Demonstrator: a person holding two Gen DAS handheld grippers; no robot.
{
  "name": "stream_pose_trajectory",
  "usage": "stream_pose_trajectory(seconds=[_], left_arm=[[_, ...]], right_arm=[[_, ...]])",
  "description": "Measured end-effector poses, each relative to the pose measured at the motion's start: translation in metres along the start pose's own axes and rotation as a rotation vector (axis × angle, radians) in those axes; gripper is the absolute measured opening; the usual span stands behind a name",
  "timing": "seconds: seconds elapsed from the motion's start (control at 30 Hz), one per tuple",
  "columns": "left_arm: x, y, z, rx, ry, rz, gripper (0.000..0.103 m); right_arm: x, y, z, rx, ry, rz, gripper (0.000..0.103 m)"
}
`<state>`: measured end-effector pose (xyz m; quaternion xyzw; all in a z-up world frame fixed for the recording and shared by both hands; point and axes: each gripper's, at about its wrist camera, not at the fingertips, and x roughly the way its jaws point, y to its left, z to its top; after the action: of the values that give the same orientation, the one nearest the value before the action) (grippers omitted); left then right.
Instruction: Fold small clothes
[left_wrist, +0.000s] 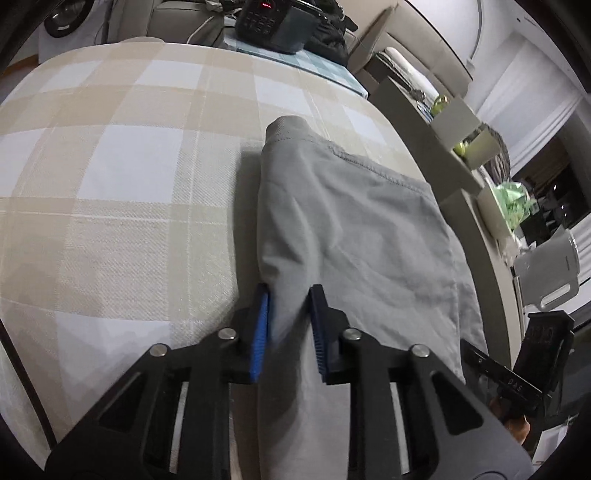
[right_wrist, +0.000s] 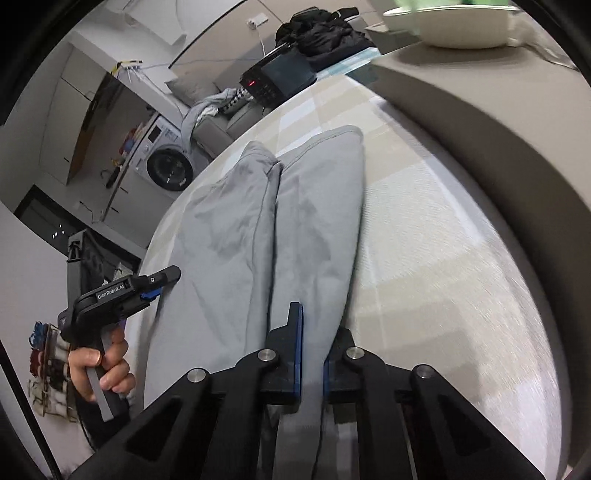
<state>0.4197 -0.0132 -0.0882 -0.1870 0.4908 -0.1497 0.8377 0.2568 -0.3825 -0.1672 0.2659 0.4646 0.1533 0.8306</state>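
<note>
Left wrist, grey garment (left_wrist: 354, 229) pinched between hand-held gripper (left_wrist: 290, 325)

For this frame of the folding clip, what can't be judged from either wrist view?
- Near end of the grey cotton garment: both views, hidden under the gripper bodies and the bottom edge.
- Garment type: folded over, undecidable.
- Right gripper grip depth: right wrist view, cloth covers one blue pad.
- Red display on the black keypad device: too small to read.

A home is showing here: a washing machine (right_wrist: 169, 167) is standing by cupboards, a sofa (right_wrist: 221, 122) is sitting behind the checked tablecloth (left_wrist: 110, 177), and a kettle (left_wrist: 550, 266) is waiting nearby.
</note>
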Motion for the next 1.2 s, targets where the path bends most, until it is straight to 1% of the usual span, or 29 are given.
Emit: stream_pose_trajectory(seconds=[0.1,0.23,0.33,0.37,0.43,0.47,0.5,0.53,0.57,0.6,0.63,0.67,0.7,0.77,0.87,0.93,0.97,1.0,1.07,1.1,1.13,1.2], left_arm=[[-0.007,0.013,0.002,-0.027,-0.018,0.006,0.016],[-0.019,0.041,0.017,-0.076,-0.044,0.030,0.016],[-0.031,0.066,0.030,-0.121,-0.072,0.078,0.016],[-0.034,0.073,0.032,-0.131,-0.077,0.091,0.016],[-0.039,0.089,0.036,-0.153,-0.079,0.130,0.017],[-0.041,0.094,0.037,-0.156,-0.075,0.138,0.017],[-0.043,0.099,0.035,-0.158,-0.066,0.146,0.020],[-0.046,0.101,0.033,-0.154,-0.059,0.149,0.022],[-0.049,0.103,0.031,-0.147,-0.055,0.151,0.026],[-0.053,0.104,0.026,-0.135,-0.053,0.155,0.030],[-0.060,0.102,0.017,-0.116,-0.053,0.160,0.032],[-0.065,0.102,0.010,-0.107,-0.058,0.159,0.034],[-0.071,0.100,0.001,-0.101,-0.070,0.155,0.038],[-0.080,0.093,-0.019,-0.081,-0.077,0.147,0.042],[-0.091,0.079,-0.050,-0.042,-0.081,0.124,0.043],[-0.097,0.070,-0.070,-0.005,-0.088,0.140,0.044],[-0.099,0.066,-0.077,0.008,-0.091,0.153,0.044],[-0.101,0.063,-0.083,0.024,-0.098,0.165,0.044],[-0.109,0.058,-0.097,0.042,-0.124,0.175,0.044],[-0.112,0.056,-0.101,0.050,-0.133,0.175,0.044],[-0.118,0.053,-0.108,0.059,-0.161,0.172,0.045],[-0.127,0.047,-0.118,0.084,-0.213,0.185,0.053]], right_arm=[[0.012,0.006,0.007,0.011,0.018,0.016,0.008],[0.033,0.025,0.016,-0.015,0.044,0.022,0.008],[0.057,0.048,0.027,-0.052,0.078,0.032,0.008],[0.067,0.059,0.032,-0.082,0.090,0.032,0.008],[0.079,0.073,0.034,-0.130,0.091,0.012,0.008],[0.084,0.080,0.036,-0.159,0.084,-0.009,0.009],[0.086,0.085,0.036,-0.174,0.080,-0.026,0.010],[0.087,0.087,0.037,-0.180,0.083,-0.033,0.013],[0.085,0.087,0.036,-0.181,0.089,-0.033,0.019],[0.082,0.087,0.035,-0.184,0.091,-0.028,0.024],[0.076,0.084,0.031,-0.189,0.089,-0.022,0.033],[0.069,0.082,0.026,-0.195,0.086,-0.020,0.037],[0.063,0.080,0.021,-0.204,0.082,-0.018,0.037],[0.049,0.076,0.007,-0.229,0.083,-0.017,0.037],[0.035,0.070,-0.014,-0.277,0.093,-0.018,0.037],[0.024,0.070,-0.029,-0.347,0.080,-0.064,0.037],[0.018,0.069,-0.036,-0.382,0.072,-0.102,0.037],[0.014,0.067,-0.040,-0.393,0.067,-0.123,0.037],[0.007,0.061,-0.045,-0.407,0.065,-0.149,0.043],[0.002,0.060,-0.047,-0.415,0.057,-0.165,0.044],[-0.003,0.060,-0.050,-0.425,0.040,-0.180,0.046],[-0.012,0.063,-0.050,-0.446,0.003,-0.177,0.054]])
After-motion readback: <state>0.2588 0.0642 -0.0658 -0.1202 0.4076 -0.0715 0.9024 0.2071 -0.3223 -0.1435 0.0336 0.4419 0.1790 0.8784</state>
